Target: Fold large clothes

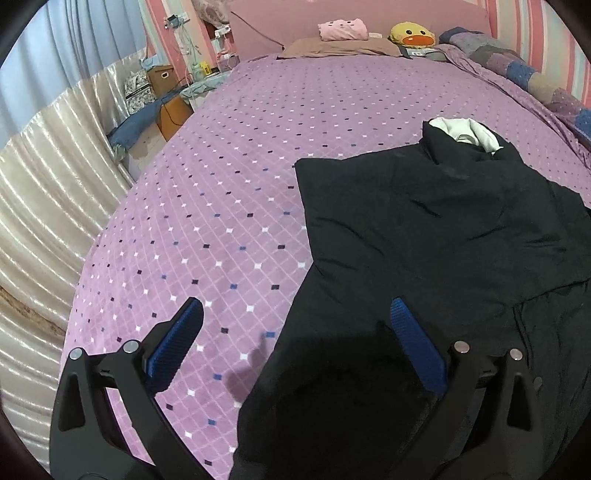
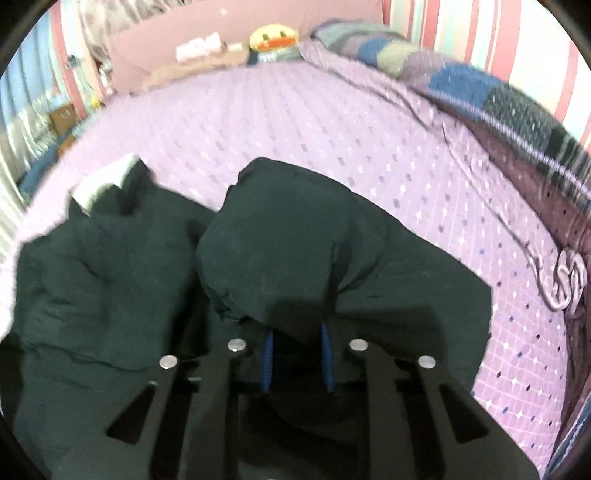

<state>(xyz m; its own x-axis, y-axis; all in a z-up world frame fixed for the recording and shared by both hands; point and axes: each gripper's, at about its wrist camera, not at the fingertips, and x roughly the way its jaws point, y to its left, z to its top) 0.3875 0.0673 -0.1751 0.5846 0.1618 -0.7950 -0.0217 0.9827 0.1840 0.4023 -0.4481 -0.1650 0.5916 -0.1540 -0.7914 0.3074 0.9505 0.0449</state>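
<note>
A large black garment [image 1: 424, 221] lies crumpled on the purple diamond-patterned bed [image 1: 240, 166], with a white lining [image 1: 461, 131] showing at its far end. My left gripper [image 1: 295, 306] hangs open above the garment's near left edge, its blue pads [image 1: 417, 347] wide apart with nothing between them. In the blurred right wrist view, my right gripper [image 2: 295, 332] is shut on a fold of the black garment [image 2: 295, 240]. The cloth drapes over the fingertips and hides them, rising as a hump above the bed [image 2: 332, 129]. The white lining [image 2: 107, 181] lies at the left.
A yellow duck plush [image 1: 412, 35] and a pink pillow [image 1: 343, 29] sit at the headboard. A patchwork quilt [image 2: 461, 85] is bunched along the bed's right side. Boxes and clutter [image 1: 159, 85] stand by the left edge, next to a pale curtain [image 1: 48, 184].
</note>
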